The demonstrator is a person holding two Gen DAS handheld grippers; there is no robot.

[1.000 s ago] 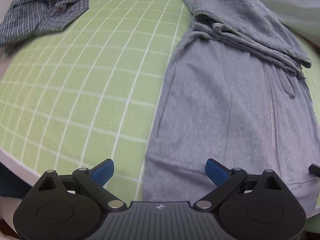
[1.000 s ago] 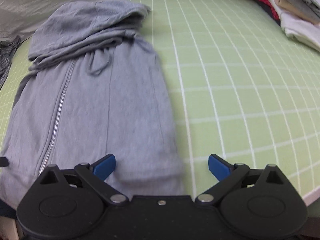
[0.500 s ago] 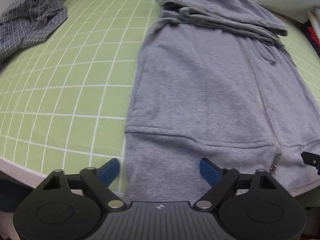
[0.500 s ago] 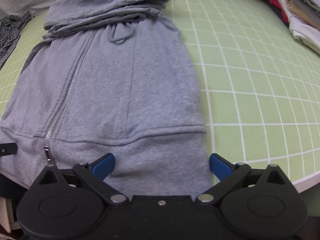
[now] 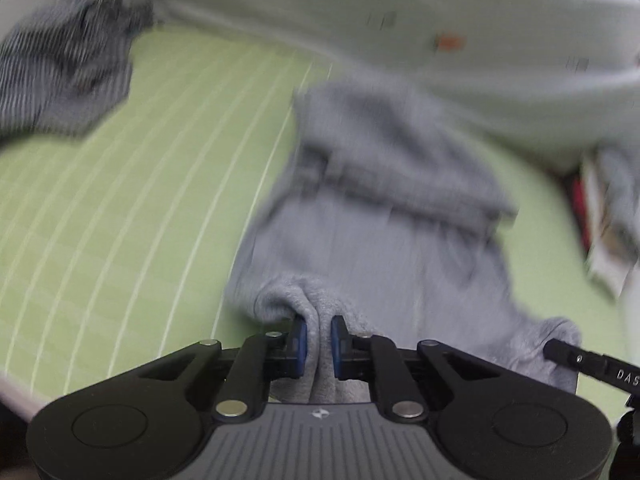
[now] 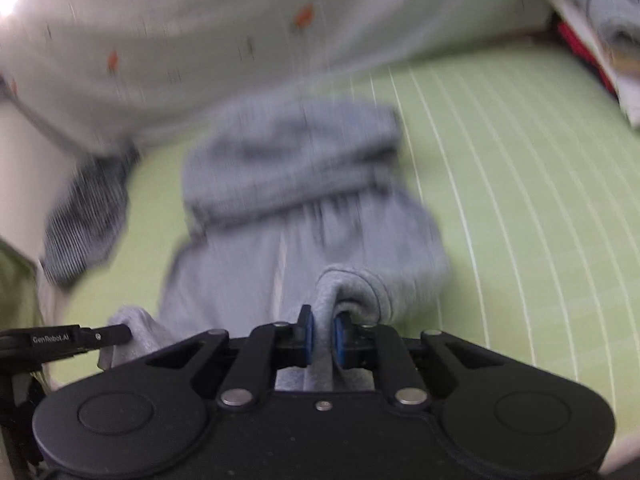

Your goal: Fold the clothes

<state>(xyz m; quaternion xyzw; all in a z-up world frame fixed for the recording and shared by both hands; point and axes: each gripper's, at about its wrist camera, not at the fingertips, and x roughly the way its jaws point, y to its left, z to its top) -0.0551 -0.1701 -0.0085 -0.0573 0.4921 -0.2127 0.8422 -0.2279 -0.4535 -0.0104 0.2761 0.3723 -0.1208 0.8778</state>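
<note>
A grey zip hoodie [image 5: 384,216] lies lengthwise on the green gridded mat [image 5: 140,208], hood end folded at the far side. My left gripper [image 5: 319,340] is shut on the hoodie's bottom hem near its left corner, the fabric bunched up between the blue pads. My right gripper [image 6: 322,336] is shut on the hem of the hoodie [image 6: 296,208] near its right corner. Both hem corners are lifted off the mat [image 6: 520,208]. Each gripper's finger shows at the edge of the other's view. Both views are motion-blurred.
A crumpled striped shirt [image 5: 60,76] lies at the far left of the mat, also in the right wrist view [image 6: 84,216]. A stack of folded clothes [image 6: 600,28] sits at the far right. A pale printed sheet [image 5: 400,20] hangs behind.
Both grippers were open above the hoodie's bottom hem. They have closed on the hem and are lifting it, the views tilting up fast.
</note>
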